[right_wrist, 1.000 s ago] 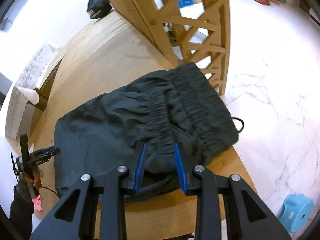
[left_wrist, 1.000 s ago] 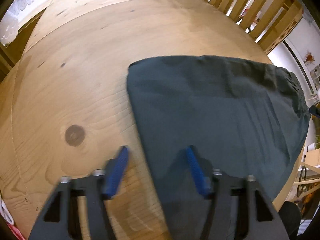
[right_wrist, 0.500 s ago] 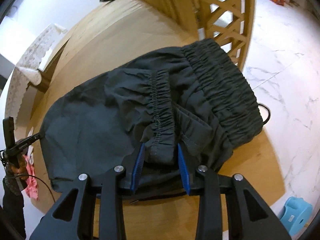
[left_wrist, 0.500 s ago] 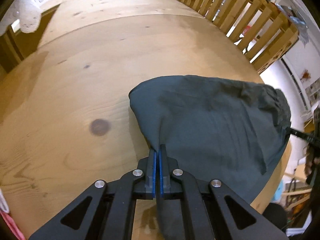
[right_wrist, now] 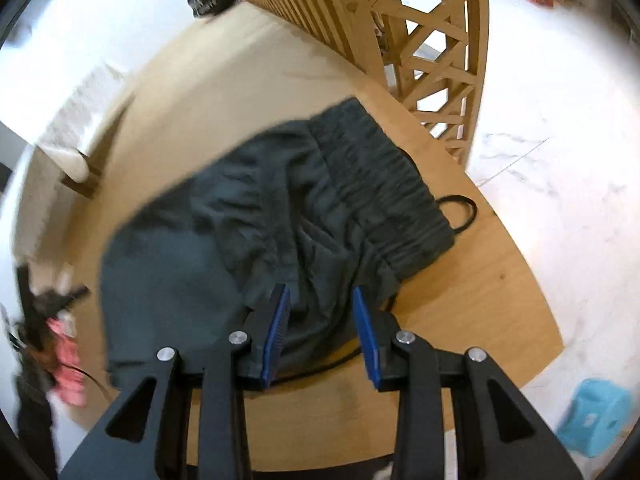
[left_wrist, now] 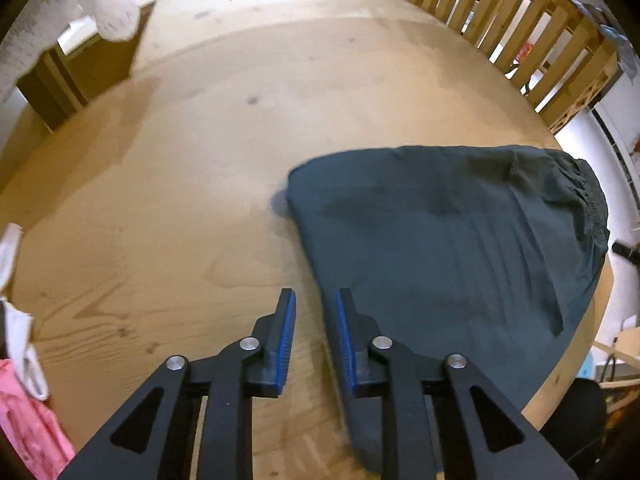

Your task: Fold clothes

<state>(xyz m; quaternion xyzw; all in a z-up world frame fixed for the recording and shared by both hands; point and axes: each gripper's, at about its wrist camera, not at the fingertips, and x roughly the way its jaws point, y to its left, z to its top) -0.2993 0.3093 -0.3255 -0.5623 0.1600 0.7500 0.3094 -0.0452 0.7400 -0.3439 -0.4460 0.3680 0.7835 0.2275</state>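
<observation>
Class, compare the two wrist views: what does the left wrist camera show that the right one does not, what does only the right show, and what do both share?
Only the left wrist view shows the open left gripper and a white cloth at the far edge. Only the right shows the open right gripper, the elastic waistband, a black cord and a blue stool. Both show the dark shorts on the wooden table.
</observation>
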